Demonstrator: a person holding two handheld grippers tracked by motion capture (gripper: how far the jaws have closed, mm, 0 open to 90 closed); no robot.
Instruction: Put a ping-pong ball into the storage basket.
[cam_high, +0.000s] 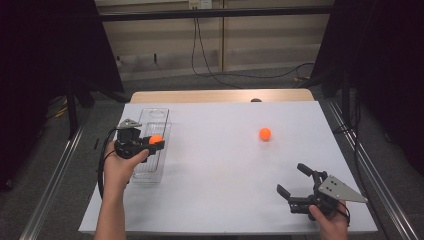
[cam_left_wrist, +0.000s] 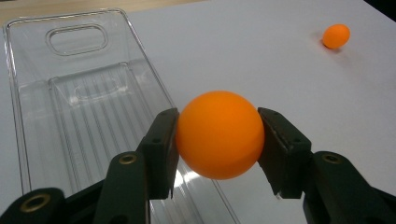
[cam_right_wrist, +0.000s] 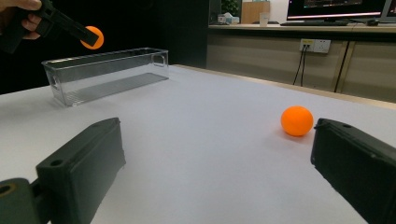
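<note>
Inspector A: Any readable text, labels, brands or numbers?

Inspector B: None. The lit dark-framed monitor screen (cam_right_wrist: 337, 8) on the far wooden counter (cam_right_wrist: 299, 29) in the right gripper view shows coloured marks too small to read. No other surface carries legible print.

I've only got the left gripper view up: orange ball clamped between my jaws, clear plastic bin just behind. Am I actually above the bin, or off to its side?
Observer: In the right gripper view the held orange ball hangs above the clear plastic bin, over its top edge, not inside.
Operator: Where's my other gripper?
Observer: The right gripper sits at the white table's near right corner, jaws wide open.
Operator: Is it lined up on the loose ball?
Observer: Roughly. The second orange ball lies ahead, close to its right-hand jaw.
</note>
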